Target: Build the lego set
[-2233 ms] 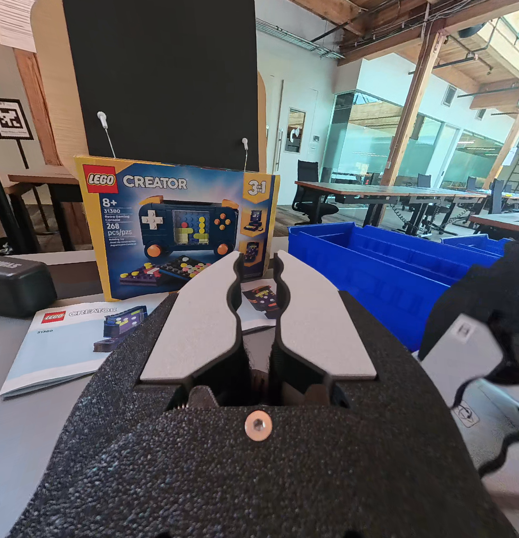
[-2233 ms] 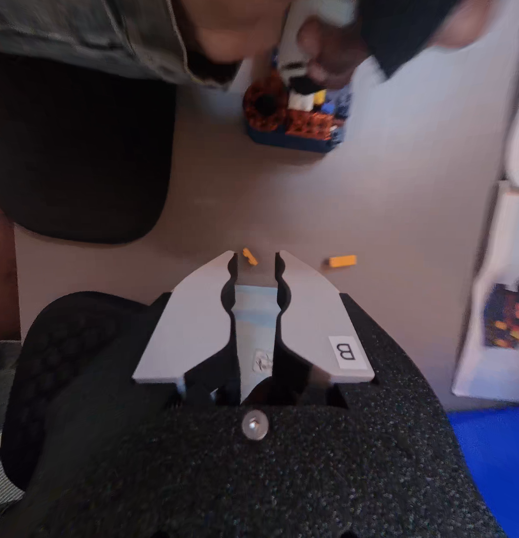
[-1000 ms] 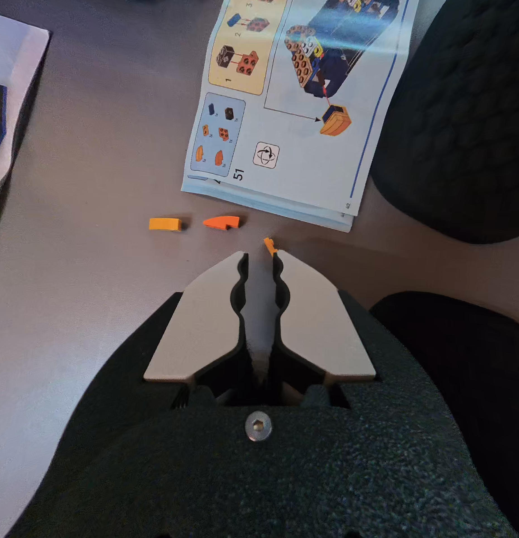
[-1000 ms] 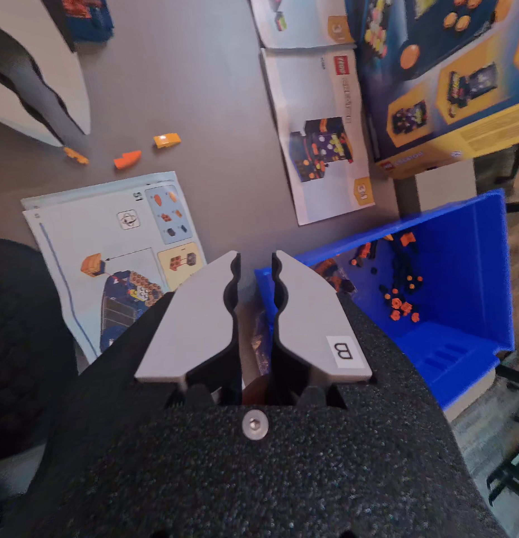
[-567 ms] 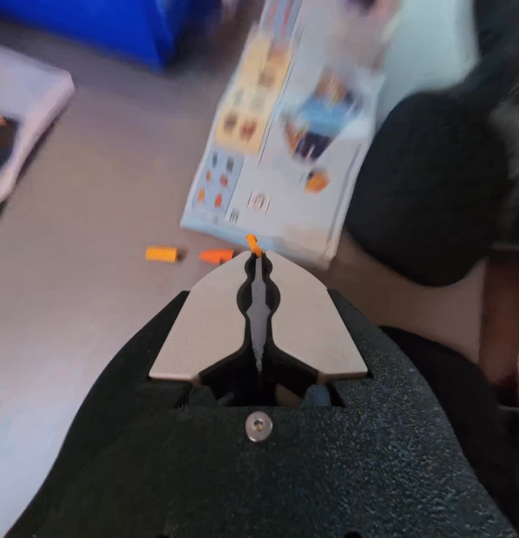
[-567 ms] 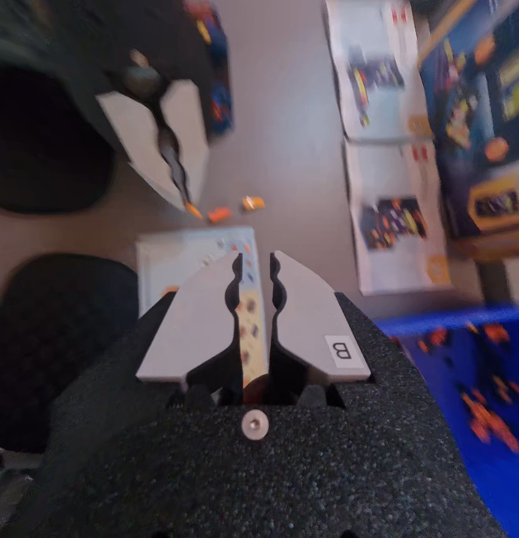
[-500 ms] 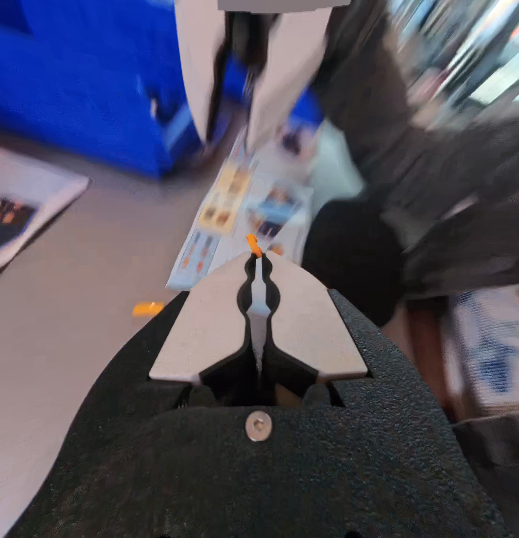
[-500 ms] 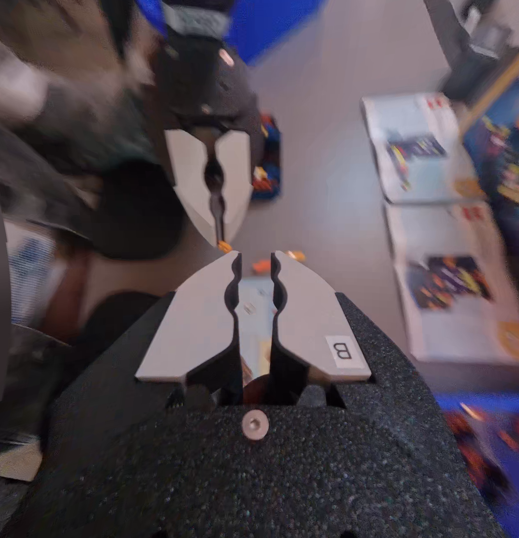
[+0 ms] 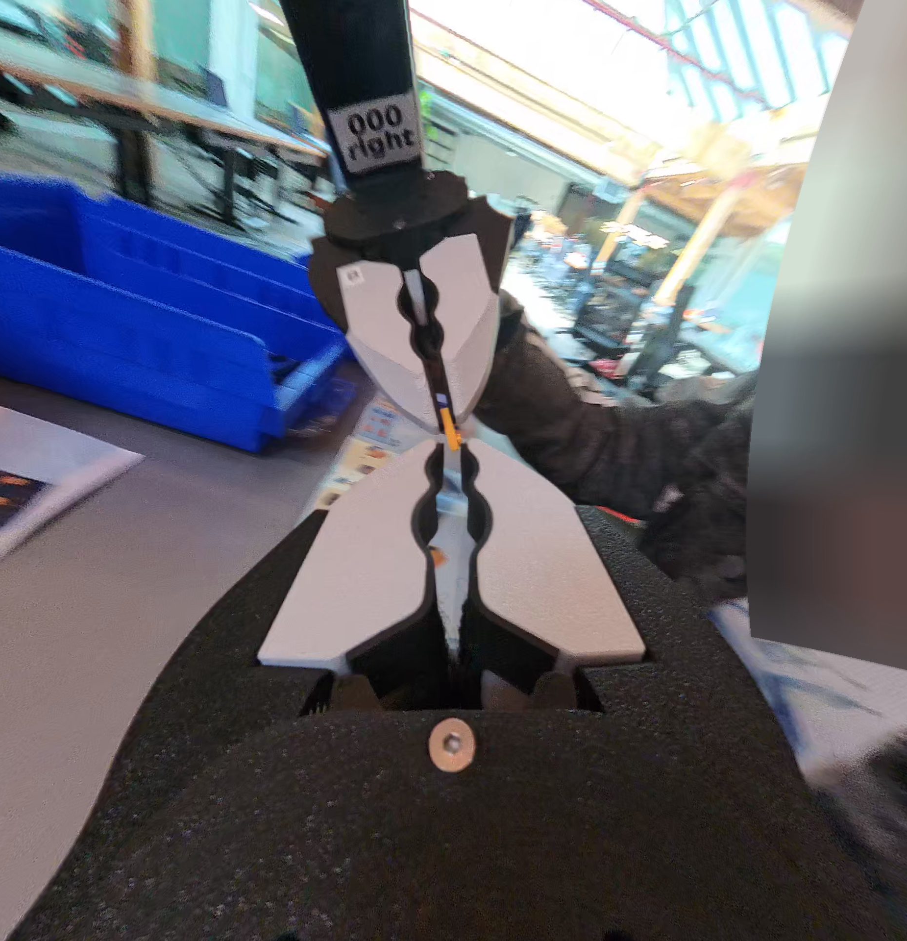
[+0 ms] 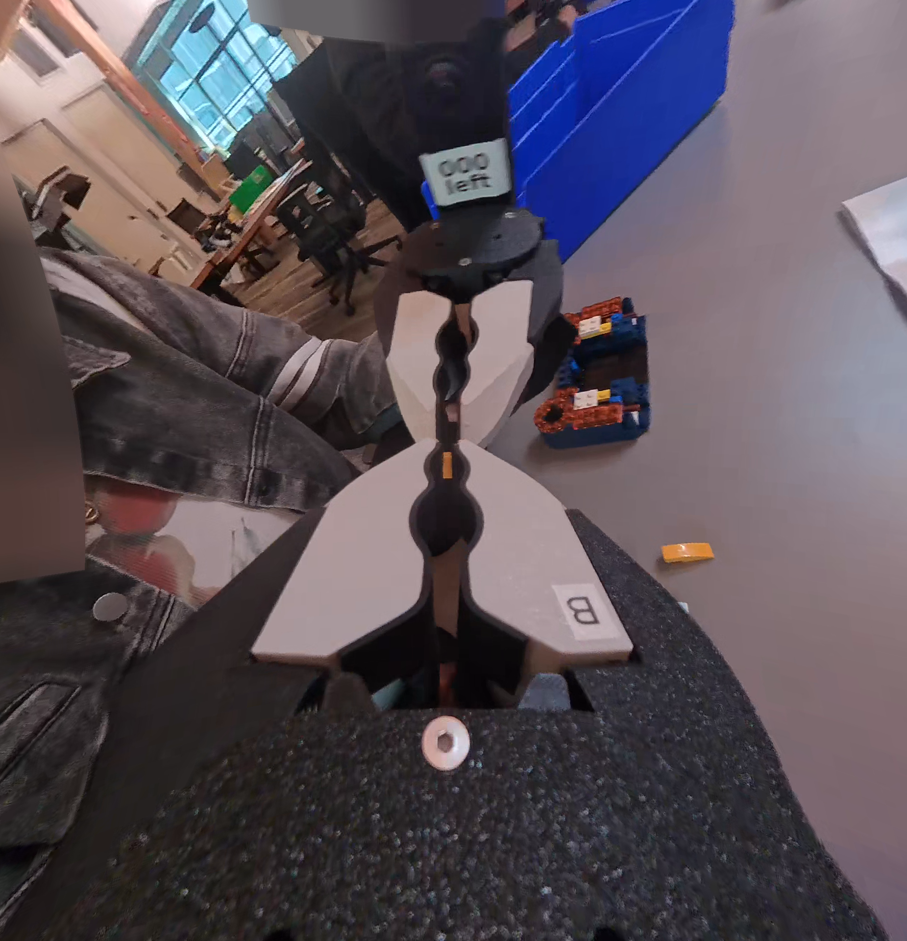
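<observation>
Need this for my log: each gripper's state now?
Left gripper: jaws slightly open, gripping nothing.
Right gripper: closed on a small orange piece.

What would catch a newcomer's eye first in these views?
The left tool and right tool meet tip to tip above the table, a tiny orange brick piece pinched in the right tool's tips. Beyond them, a part-built blue-and-orange brick model sits on the table, blue bins behind.

grey tabletop [image 10: 797, 356] | wooden desks [image 9: 186, 109] | office chairs [image 10: 329, 224] | bright windows [image 10: 222, 66]
</observation>
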`<control>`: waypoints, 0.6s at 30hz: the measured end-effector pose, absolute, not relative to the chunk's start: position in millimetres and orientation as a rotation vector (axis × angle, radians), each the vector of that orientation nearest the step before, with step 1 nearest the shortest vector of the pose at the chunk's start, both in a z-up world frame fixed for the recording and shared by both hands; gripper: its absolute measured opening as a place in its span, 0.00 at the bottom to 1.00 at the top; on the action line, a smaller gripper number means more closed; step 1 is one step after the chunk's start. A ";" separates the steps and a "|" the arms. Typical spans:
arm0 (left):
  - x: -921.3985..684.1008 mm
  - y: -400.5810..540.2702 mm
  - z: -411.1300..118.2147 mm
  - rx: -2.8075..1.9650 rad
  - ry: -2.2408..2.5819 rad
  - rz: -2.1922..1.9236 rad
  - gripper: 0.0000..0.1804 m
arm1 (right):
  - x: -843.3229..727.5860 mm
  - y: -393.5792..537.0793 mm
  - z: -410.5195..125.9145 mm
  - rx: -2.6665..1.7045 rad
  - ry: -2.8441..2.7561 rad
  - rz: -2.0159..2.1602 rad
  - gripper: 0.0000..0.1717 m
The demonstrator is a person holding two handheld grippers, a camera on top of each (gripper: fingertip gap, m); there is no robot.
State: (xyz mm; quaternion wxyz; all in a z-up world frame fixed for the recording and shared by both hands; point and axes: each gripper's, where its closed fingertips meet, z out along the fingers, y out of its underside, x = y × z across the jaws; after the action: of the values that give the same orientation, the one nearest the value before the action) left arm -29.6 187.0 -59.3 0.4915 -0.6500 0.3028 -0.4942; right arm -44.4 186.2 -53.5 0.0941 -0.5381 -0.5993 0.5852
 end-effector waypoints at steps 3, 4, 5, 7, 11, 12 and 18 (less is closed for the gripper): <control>-45.1 208.3 -47.9 -1.470 0.721 -0.745 0.15 | -50.1 203.7 -45.4 -1.657 -1.599 1.796 0.01; -50.4 212.0 -43.7 -1.416 0.754 -0.543 0.17 | -52.4 210.9 -44.5 -1.684 -1.534 1.809 0.01; -54.1 213.8 -39.5 -1.354 0.794 -0.341 0.17 | -54.3 216.3 -43.3 -1.702 -1.475 1.836 0.01; -55.1 216.0 -35.8 -1.279 0.853 -0.052 0.15 | -56.5 222.6 -40.2 -1.723 -1.382 1.916 0.01; -50.3 221.2 -44.6 -1.302 0.888 0.066 0.12 | -58.8 226.2 -42.0 -1.746 -1.341 1.943 0.02; -52.5 222.6 -44.1 -1.296 0.883 0.096 0.11 | -59.5 226.5 -43.9 -1.754 -1.344 1.931 0.01; -50.2 223.5 -49.3 -1.320 0.899 0.092 0.07 | -62.7 224.2 -48.9 -1.770 -1.353 1.940 0.01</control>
State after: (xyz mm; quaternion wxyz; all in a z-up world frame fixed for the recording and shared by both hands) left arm -50.2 223.5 -49.3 0.6969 -0.5917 0.4032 0.0412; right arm -62.7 224.2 -48.9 0.0934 -0.5964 -0.4561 0.6539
